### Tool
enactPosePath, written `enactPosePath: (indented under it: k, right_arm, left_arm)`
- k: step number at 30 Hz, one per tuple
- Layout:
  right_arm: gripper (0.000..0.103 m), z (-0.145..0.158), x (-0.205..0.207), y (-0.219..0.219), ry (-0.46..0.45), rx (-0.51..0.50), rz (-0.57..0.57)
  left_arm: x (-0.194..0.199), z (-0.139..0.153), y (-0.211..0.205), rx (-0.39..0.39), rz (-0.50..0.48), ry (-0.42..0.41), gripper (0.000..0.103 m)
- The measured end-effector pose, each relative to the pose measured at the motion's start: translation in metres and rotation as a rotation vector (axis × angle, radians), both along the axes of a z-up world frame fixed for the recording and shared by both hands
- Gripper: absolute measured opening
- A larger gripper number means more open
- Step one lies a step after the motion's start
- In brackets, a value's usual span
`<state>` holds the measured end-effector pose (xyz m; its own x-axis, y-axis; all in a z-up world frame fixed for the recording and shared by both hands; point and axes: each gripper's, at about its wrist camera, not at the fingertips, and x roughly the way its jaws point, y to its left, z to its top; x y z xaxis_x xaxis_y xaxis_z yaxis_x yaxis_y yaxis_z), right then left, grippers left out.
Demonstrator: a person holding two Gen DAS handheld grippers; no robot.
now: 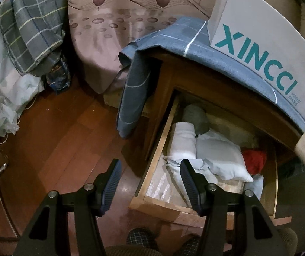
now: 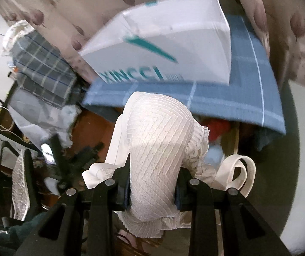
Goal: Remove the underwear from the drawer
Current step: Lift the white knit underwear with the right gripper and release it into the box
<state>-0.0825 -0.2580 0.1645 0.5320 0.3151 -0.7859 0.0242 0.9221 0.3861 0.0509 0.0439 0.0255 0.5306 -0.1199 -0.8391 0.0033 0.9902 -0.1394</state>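
**White underwear clamped, lifted clear of the drawer**

Your right gripper (image 2: 152, 183) is clamped on white ribbed underwear (image 2: 154, 140), held above the open drawer (image 1: 152, 162). Your left gripper (image 1: 150, 183) hangs over the drawer's corner, jaws apart, holding nothing.

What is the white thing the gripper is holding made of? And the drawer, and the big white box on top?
White underwear: looks like soft knit fabric, matte, with a raised zigzag weave and lacy trim; exact fibre unclear.
Drawer: seems pale bare wood, unvarnished, grain showing along its side wall.
Shoe box: probably cardboard, smooth matte white with teal printed letters and crisp folded edges.
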Motion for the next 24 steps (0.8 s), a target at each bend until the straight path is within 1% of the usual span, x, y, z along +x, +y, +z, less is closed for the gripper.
enactPosePath:
  k: [8, 11, 15, 17, 19, 22, 24]
  right_arm:
    - [0.028, 0.083, 0.017, 0.003, -0.176, -0.045, -0.002]
    - [0.028, 0.112, 0.032, 0.001, -0.239, -0.072, -0.018]
    - [0.028, 0.137, 0.062, -0.002, -0.289, -0.123, -0.051]
    - [0.028, 0.141, 0.077, -0.006, -0.286, -0.126, -0.065]
    - [0.028, 0.142, 0.097, -0.009, -0.279, -0.156, -0.081]
    - [0.028, 0.135, 0.127, -0.012, -0.251, -0.204, -0.102]
    - [0.028, 0.125, 0.147, -0.015, -0.228, -0.246, -0.113]
  left_arm:
    - [-0.003, 0.003, -0.007, 0.033, -0.017, -0.024, 0.058]
    - [-0.004, 0.004, -0.008, 0.045, -0.023, -0.033, 0.058]
    - [-0.004, 0.004, -0.009, 0.053, -0.025, -0.039, 0.058]
    - [-0.003, 0.004, -0.009, 0.054, -0.025, -0.037, 0.058]
    - [-0.003, 0.003, -0.009, 0.052, -0.026, -0.031, 0.058]
    - [-0.002, 0.002, -0.01, 0.057, -0.027, -0.027, 0.058]
    - [-0.002, 0.001, -0.011, 0.061, -0.03, -0.026, 0.058]
